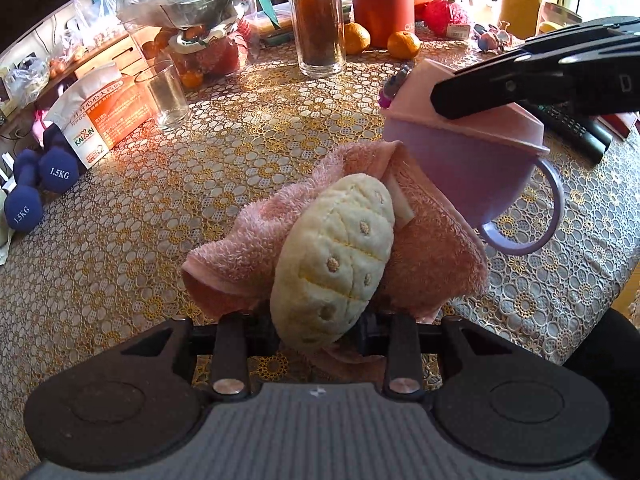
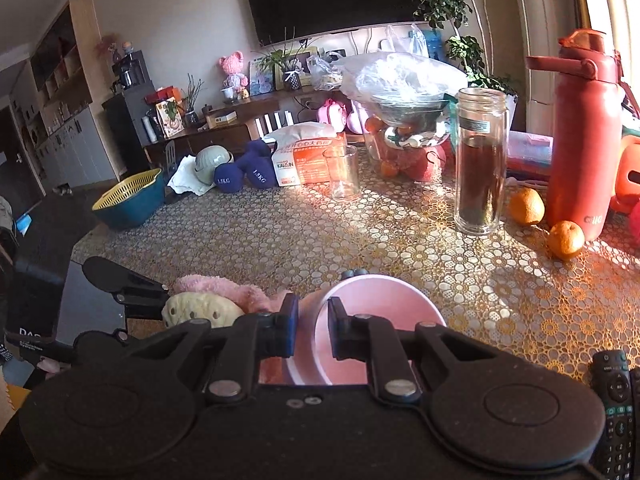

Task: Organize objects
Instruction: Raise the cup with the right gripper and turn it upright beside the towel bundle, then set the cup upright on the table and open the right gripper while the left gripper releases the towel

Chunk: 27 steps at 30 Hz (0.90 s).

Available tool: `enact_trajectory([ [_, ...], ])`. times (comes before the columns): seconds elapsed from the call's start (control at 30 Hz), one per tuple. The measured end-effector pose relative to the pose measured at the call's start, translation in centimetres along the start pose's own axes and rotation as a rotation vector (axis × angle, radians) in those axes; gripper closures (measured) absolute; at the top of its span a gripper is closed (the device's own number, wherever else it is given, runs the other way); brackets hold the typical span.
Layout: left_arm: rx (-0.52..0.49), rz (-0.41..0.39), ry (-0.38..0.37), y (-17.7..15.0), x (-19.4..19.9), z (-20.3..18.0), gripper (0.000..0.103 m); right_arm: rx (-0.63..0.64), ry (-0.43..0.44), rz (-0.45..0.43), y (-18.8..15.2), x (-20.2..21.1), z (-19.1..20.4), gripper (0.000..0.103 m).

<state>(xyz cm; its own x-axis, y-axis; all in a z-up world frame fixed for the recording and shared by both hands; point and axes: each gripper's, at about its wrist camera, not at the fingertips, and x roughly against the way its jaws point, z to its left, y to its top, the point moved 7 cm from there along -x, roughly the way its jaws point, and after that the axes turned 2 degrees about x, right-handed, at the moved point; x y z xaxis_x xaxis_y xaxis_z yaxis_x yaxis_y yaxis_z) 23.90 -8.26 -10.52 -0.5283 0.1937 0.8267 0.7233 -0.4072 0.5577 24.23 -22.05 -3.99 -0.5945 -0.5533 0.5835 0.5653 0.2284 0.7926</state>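
My left gripper (image 1: 316, 332) is shut on a cream bread-shaped toy (image 1: 336, 256), with a pink towel (image 1: 240, 248) bunched behind and under it, both lifted above the lace tablecloth (image 1: 160, 208). Whether the pads also pinch the towel I cannot tell. To the upper right, my right gripper (image 1: 444, 100) is shut on the rim of a pink and lilac cup (image 1: 460, 160), tilted, its ring handle (image 1: 552, 208) hanging low. In the right wrist view my right gripper (image 2: 314, 320) clamps the cup's rim (image 2: 380, 296). The toy (image 2: 200, 308), towel (image 2: 224, 284) and left gripper (image 2: 132, 292) sit to its left.
An empty glass (image 1: 166, 96), a tea bottle (image 1: 320, 28), a red flask (image 1: 380, 0) and tangerines (image 1: 404, 44) stand at the back. Remote controls (image 1: 572, 128) lie beyond the cup. Blue dumbbells (image 1: 40, 184) and an orange box (image 1: 100, 120) sit at the left edge.
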Motion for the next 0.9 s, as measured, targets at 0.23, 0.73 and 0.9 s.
enact_trajectory([
  [0.23,0.087,-0.024,-0.068,-0.3,0.8,0.7,0.065,0.051,0.003,0.061,0.0,-2.1,2.2,0.086],
  [0.73,0.208,-0.140,-0.111,-1.0,5.5,0.6,0.040,0.016,-0.040,0.066,-0.3,0.1,2.9,0.066],
  [0.9,0.236,-0.175,-0.096,-1.3,7.1,0.0,0.039,0.006,-0.042,0.034,-1.0,2.2,3.4,0.056],
])
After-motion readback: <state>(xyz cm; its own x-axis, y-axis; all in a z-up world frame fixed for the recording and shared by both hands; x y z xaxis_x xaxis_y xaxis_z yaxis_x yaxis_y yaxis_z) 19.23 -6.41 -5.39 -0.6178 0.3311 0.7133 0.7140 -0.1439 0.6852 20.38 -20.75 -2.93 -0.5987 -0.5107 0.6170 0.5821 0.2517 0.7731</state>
